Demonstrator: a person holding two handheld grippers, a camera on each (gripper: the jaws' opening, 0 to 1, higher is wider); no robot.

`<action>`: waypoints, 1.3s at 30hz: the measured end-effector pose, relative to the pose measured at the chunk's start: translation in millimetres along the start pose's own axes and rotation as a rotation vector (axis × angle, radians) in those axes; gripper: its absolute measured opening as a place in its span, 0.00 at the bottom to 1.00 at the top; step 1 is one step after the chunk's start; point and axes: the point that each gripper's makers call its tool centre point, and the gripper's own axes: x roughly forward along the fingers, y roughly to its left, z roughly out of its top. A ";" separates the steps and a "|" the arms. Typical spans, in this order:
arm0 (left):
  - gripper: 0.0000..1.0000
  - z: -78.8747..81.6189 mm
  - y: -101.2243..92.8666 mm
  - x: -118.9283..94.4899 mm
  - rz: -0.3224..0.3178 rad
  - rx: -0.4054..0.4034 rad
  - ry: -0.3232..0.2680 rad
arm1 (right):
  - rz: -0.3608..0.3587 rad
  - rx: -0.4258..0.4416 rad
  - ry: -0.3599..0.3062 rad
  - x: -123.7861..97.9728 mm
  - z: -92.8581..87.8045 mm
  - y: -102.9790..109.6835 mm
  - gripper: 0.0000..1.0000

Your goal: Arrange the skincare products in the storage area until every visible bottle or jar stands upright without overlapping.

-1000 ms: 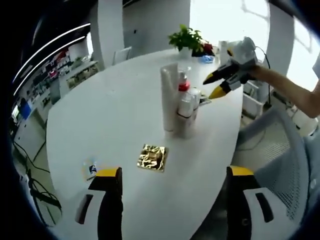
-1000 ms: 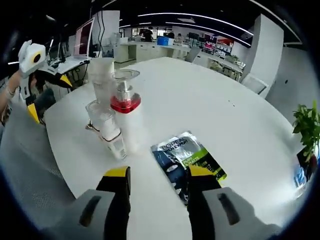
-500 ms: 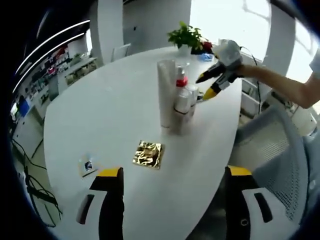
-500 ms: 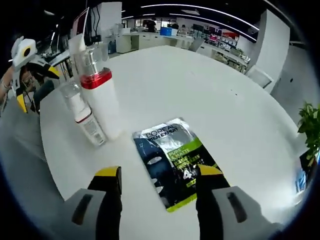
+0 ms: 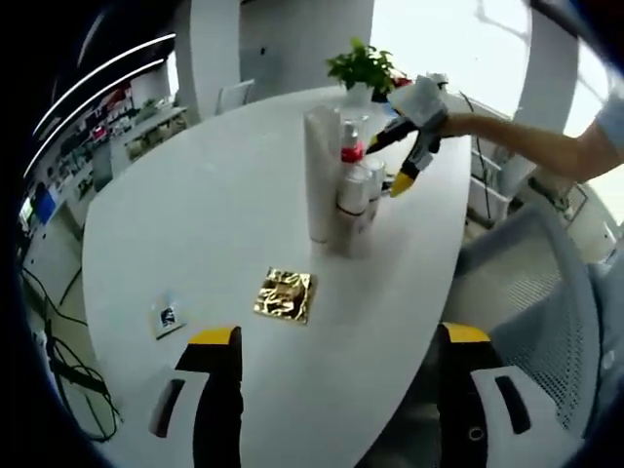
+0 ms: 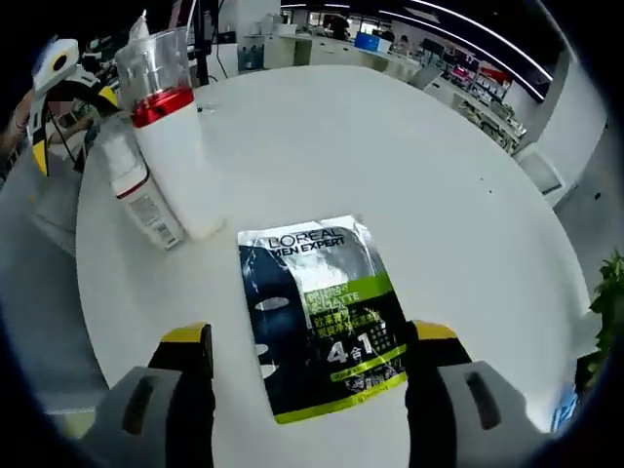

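Several skincare bottles stand in a tight cluster on the white table [image 5: 195, 195]: a tall white tube [image 5: 318, 171], a white bottle with a red band [image 5: 351, 154] and a smaller white bottle [image 5: 355, 203]. My right gripper [image 5: 390, 164] hovers just behind them, held by a person's arm. In the right gripper view the red-banded bottle [image 6: 168, 146] and the small bottle [image 6: 138, 195] are at upper left. A black-and-green face-mask sachet [image 6: 317, 312] lies flat between the jaws of my open right gripper [image 6: 307, 334]. My left gripper [image 5: 339, 335] is open and holds nothing.
A gold foil sachet [image 5: 284, 294] and a small square sachet [image 5: 166, 317] lie on the near table. A potted plant [image 5: 363, 66] stands at the far end. A mesh chair [image 5: 531, 283] sits beside the table's right edge. My left gripper [image 6: 54, 88] appears at upper left.
My right gripper has moved forward and down over the face-mask sachet, which now lies between its jaws. In the left gripper view it has drawn closer to the bottles.
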 end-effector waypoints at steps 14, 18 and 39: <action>0.79 -7.2 0.5 7.1 -0.012 -0.021 0.013 | 0.094 -0.044 0.059 14.7 -5.2 -11.0 0.88; 0.79 -8.7 -1.1 8.7 -0.020 -0.023 0.018 | 0.124 -0.057 0.083 22.0 -7.2 -5.6 0.89; 0.68 -8.0 18.4 33.3 0.003 0.058 0.068 | 0.148 -0.036 0.115 24.8 -3.9 -16.0 0.74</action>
